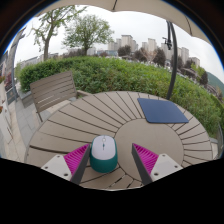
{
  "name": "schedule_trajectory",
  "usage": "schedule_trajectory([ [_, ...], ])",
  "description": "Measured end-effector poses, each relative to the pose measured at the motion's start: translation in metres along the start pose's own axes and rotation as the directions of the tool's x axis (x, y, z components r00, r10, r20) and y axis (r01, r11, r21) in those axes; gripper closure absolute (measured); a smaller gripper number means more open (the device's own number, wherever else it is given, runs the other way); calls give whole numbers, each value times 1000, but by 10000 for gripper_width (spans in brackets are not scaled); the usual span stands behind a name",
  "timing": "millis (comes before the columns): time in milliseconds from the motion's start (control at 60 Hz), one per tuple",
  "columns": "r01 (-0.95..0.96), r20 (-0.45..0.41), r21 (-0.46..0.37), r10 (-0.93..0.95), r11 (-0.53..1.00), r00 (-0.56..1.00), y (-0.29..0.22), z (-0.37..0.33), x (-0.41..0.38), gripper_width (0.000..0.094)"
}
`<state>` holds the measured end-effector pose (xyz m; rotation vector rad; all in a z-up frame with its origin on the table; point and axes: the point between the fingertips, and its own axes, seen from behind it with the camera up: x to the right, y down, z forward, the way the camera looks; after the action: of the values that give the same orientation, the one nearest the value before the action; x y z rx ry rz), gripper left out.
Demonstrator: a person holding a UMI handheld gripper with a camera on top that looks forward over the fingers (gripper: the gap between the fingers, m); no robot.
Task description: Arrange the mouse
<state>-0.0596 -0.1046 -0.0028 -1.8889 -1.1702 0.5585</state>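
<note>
The mouse (103, 152), white with a teal band at its near end, lies on the round slatted wooden table (75, 125), between the two fingers of the gripper (104, 160); the fingers stand spread, their magenta pads (77, 157) flanking the mouse with a gap showing at either side; beyond them a dark blue mouse pad (162, 110) lies flat on the table; a wooden chair (50, 92) stands beside the table; a green hedge (120, 75) runs behind, with trees (85, 30) and buildings (150, 47) farther off.
</note>
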Motion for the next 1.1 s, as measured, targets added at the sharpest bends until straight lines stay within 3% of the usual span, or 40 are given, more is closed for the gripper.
schedule_trajectory([
  [283, -44, -5, -52, 44, 998, 999, 6, 14, 1, 108],
  [367, -62, 7, -53, 62, 997, 998, 5, 14, -3, 235],
  [400, -44, 24, -58, 46, 997, 999, 5, 14, -7, 458],
  [467, -41, 46, -77, 45, 996, 998, 4, 13, -10, 509],
  [600, -30, 82, -55, 34, 998, 996, -32, 8, 2, 511],
  [783, -30, 116, 102, 18, 994, 993, -167, 2, 68, 512],
  [883, -32, 77, 170, 19, 985, 997, -225, 28, 128, 514],
  [983, 2, 24, 159, -6, 987, 1000, -235, 77, 187, 512],
  [1100, -6, 26, 72, 4, 997, 1000, -179, 141, 228, 512],
])
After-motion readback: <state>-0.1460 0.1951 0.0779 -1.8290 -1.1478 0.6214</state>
